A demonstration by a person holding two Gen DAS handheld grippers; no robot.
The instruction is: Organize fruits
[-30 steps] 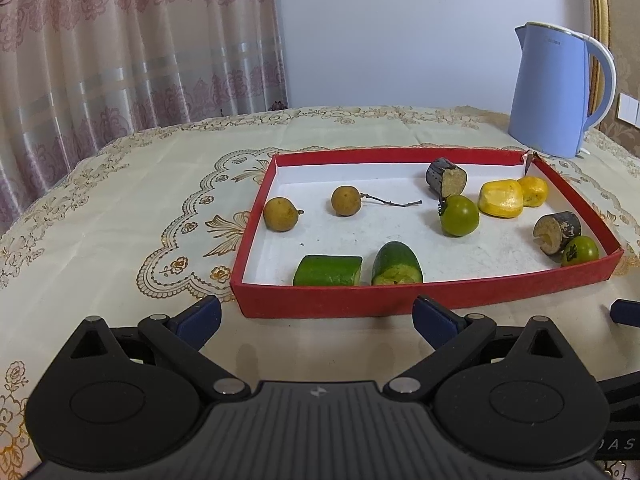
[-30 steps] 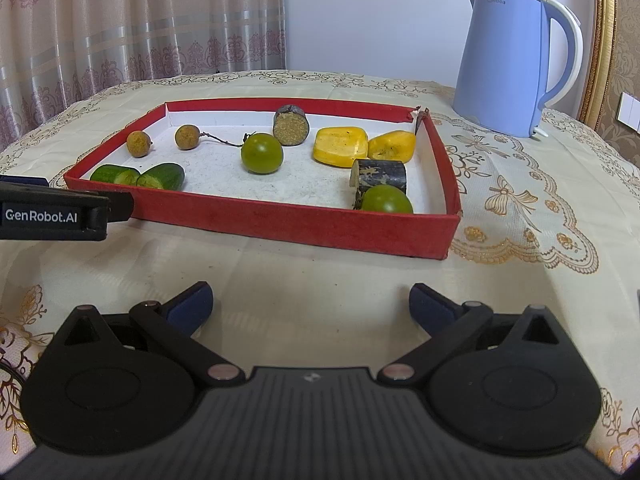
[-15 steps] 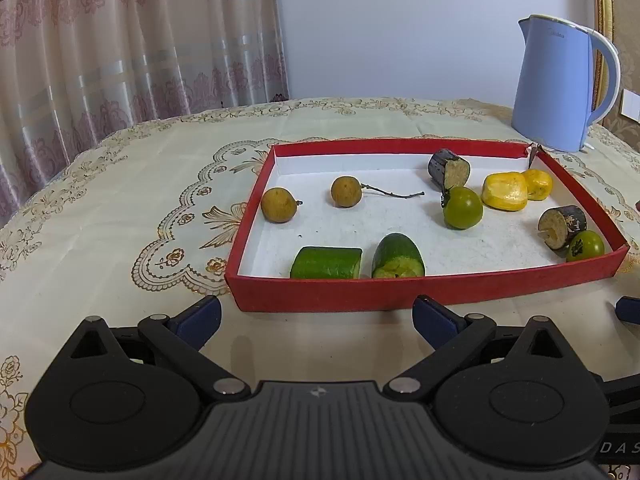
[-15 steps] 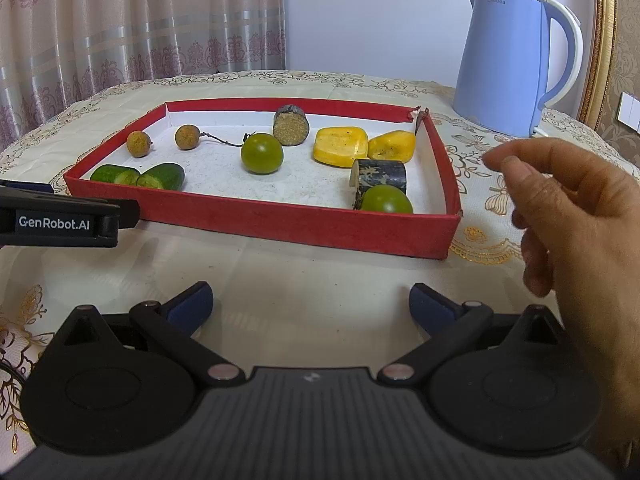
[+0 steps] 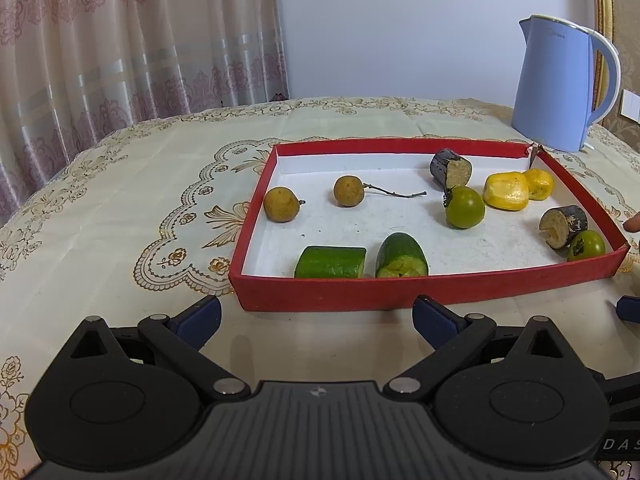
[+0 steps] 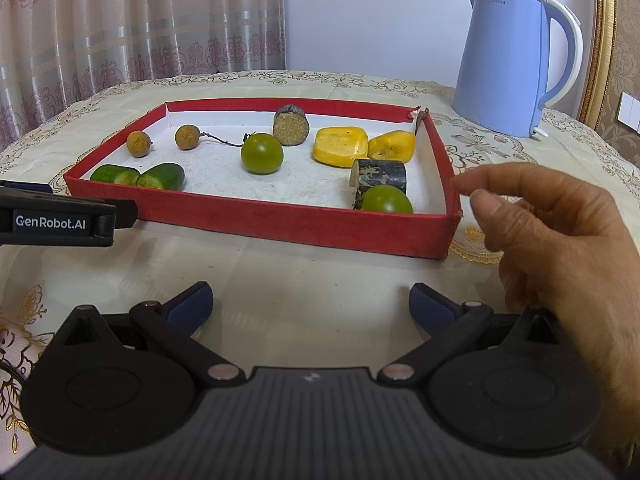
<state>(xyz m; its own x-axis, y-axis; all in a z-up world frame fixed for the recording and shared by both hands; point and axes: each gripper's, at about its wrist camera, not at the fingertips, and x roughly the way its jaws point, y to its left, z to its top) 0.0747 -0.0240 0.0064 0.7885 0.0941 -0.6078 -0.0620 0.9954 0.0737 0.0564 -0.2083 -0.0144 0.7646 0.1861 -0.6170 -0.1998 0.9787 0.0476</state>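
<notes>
Left tongs (image 5: 316,312) wide apart, empty, low over the table (image 5: 120,208) just short of the red tray (image 5: 400,292). Right tongs (image 6: 310,300) likewise apart, empty. Bare hand (image 6: 560,240) reaching in beside the tray's right corner. Cucumber pieces (image 5: 401,256), green tomatoes (image 6: 262,153), yellow chunks (image 6: 341,146) all inside the tray.

A round table (image 5: 120,184) wears a cream cloth (image 6: 320,280) with gold floral embroidery. Behind it stands a plain pale wall (image 5: 400,28). Pink patterned curtains (image 5: 120,40) with sheer bands hang at the left. A blue kettle (image 6: 508,64) sits at the table's far right. A gilt frame edge (image 6: 600,40) rises beside it, with a white switch (image 6: 630,110) on patterned wallpaper. Light is soft and even.
</notes>
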